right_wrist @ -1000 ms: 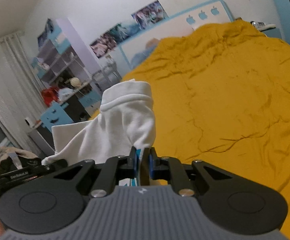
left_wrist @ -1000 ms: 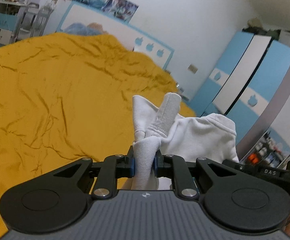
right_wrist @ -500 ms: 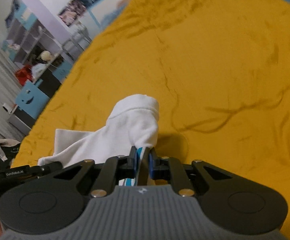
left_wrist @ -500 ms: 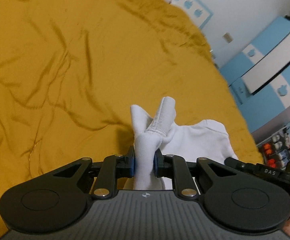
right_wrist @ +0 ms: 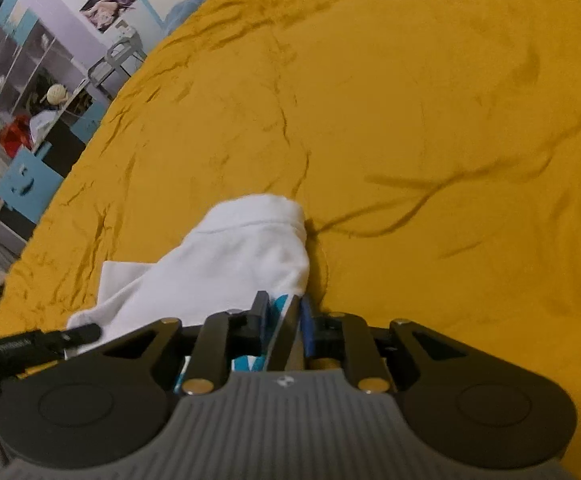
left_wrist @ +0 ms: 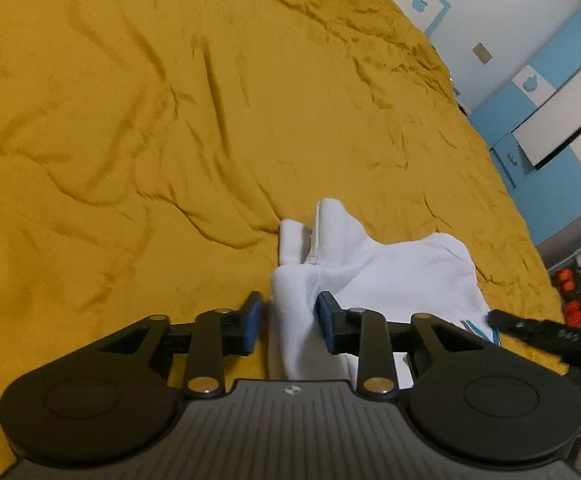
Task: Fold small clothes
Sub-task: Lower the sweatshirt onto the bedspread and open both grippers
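With its blue pads spread apart, the left gripper (left_wrist: 288,324) isn't pinching anything; a bunched fold of the white garment (left_wrist: 390,272) just runs up through the gap, with the right pad right against the cloth and the left pad clear of it. The garment sits on the yellow bedspread (left_wrist: 170,120), spreading from the gripper toward 1 and 2 o'clock, with two cuff-like ends poking up at 12.

Over on the right wrist view, the right gripper (right_wrist: 284,320) is parted only a bit, with fabric showing a blue-and-white print between the pads, though I can't tell whether they actually press on it. From there the white garment (right_wrist: 226,256) fans out toward 10 and 11 o'clock on the bedspread (right_wrist: 430,140), its hemmed edge at 12. The other gripper's black tip pokes in at 9 o'clock. Way out at 10 o'clock there's a cluttered shelf unit (right_wrist: 26,64) by the wall.
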Tool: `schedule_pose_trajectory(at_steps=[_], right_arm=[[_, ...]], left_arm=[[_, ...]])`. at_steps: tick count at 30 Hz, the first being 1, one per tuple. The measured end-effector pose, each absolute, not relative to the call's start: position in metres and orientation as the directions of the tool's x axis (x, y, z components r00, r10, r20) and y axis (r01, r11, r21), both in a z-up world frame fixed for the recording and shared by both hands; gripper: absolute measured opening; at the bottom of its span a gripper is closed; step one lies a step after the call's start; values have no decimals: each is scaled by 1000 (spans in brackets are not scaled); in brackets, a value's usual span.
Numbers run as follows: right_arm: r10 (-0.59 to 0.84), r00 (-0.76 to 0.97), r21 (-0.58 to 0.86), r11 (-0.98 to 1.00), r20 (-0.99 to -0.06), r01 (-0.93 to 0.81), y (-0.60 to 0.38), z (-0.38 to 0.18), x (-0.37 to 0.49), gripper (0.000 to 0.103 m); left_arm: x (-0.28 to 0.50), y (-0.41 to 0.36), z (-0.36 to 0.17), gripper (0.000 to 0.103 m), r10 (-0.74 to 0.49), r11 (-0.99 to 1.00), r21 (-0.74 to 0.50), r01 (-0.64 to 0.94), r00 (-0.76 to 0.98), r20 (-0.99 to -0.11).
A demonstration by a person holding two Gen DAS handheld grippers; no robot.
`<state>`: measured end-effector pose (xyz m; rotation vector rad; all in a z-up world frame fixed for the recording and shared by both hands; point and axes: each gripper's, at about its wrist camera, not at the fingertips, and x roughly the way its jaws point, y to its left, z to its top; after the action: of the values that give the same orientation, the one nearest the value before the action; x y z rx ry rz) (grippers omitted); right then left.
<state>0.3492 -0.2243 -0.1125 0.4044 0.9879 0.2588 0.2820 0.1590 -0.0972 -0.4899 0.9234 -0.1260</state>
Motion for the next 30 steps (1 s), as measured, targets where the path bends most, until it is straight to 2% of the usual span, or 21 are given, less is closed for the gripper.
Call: schedule_pose_trajectory(at_steps=[1, 5, 14, 19, 23, 30], right_arm=[[377, 540, 422, 905, -753, -44, -226, -102, 343, 14], [366, 583, 376, 920, -726, -110, -228, -61, 308, 14], [344, 617, 209, 936, -707, -282, -208, -13, 201, 15], [306, 618, 100, 933, -724, -345, -189, -26, 153, 15], [280, 600, 51, 928, -749, -368, -178, -46, 131, 16], [255, 561, 58, 937, -787, -345, -178, -86, 122, 17]], left_arm=[[274, 159, -88, 31, -294, 896, -434, -90, 612, -734], [241, 148, -55, 29, -244, 939, -342, -30, 642, -726], [163, 84, -6, 26, -255, 964, -237, 118, 660, -707], [130, 53, -20, 21, -205, 978, -126, 167, 658, -725], [118, 52, -40, 16, -218, 976, -149, 162, 623, -751], [106, 58, -82, 16, -179, 983, -116, 143, 588, -789]])
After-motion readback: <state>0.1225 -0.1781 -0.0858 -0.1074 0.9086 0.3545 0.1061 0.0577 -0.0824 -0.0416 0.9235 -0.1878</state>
